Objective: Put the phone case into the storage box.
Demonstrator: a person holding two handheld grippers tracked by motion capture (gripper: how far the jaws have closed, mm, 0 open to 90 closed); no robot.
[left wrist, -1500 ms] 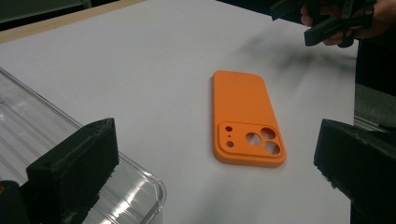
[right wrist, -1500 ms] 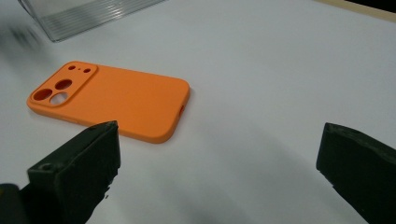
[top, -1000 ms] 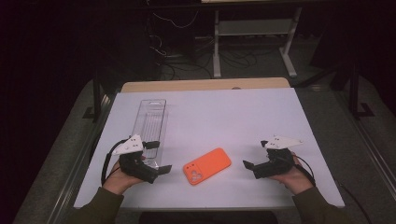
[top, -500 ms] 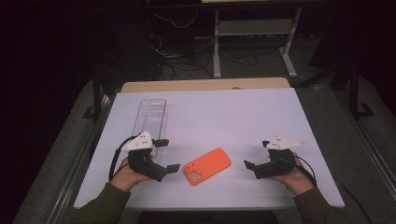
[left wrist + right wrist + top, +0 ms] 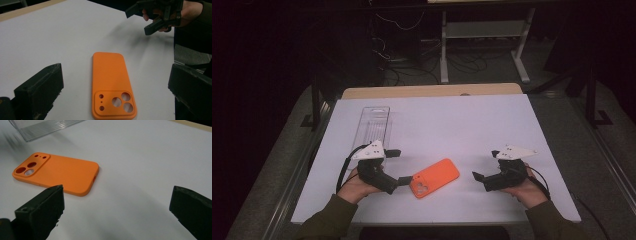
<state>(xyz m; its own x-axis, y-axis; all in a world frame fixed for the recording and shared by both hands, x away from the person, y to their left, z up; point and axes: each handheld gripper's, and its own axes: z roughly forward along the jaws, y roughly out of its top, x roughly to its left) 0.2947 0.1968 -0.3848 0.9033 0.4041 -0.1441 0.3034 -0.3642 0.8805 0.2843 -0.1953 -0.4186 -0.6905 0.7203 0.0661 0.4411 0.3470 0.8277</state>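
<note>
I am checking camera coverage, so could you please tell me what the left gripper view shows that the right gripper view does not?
Left gripper view: the other hand holding the right tool at the top right, beyond the phone case, with its jaws apart, and a wooden strip along the table's far edge.

Right gripper view: the clear plastic tray lying past the case's camera end.

Both: the orange phone case lying flat, back side up, on the white table, untouched, with each view's own two black jaws wide open in front.
</note>
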